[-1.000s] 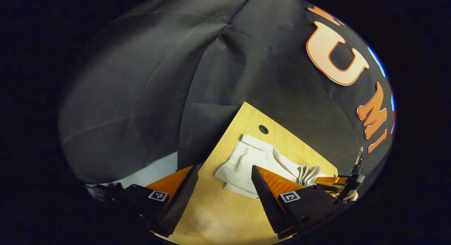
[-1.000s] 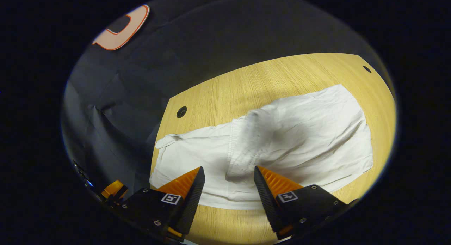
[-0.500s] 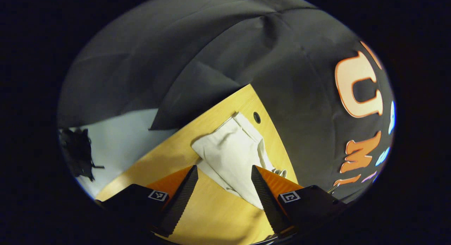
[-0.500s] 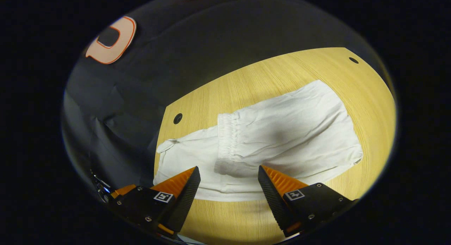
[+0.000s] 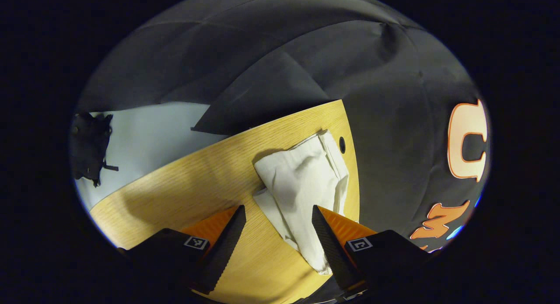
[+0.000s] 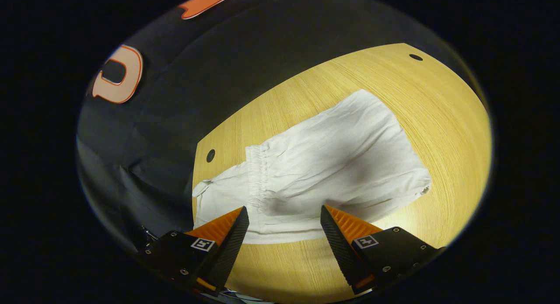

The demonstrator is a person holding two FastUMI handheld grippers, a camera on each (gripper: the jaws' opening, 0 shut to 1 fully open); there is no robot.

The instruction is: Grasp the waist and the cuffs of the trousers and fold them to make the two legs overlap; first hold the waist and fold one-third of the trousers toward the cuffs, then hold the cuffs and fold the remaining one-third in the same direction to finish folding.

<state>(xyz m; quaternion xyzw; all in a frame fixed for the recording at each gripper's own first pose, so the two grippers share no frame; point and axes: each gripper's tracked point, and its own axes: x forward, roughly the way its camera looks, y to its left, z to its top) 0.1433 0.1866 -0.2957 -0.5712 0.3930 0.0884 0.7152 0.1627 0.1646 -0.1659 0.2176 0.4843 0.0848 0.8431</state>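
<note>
— Trousers point(image 6: 332, 164): where?
— Flat on the desk point(image 6: 442, 103), waist point(image 6: 254, 175) folded over the legs. Left gripper point(image 5: 278, 227) and right gripper point(image 6: 284, 227) hover, jaws spread, empty.
— Next?
— Probably pinch both cuff point(image 6: 202, 191) corners evenly.
</note>
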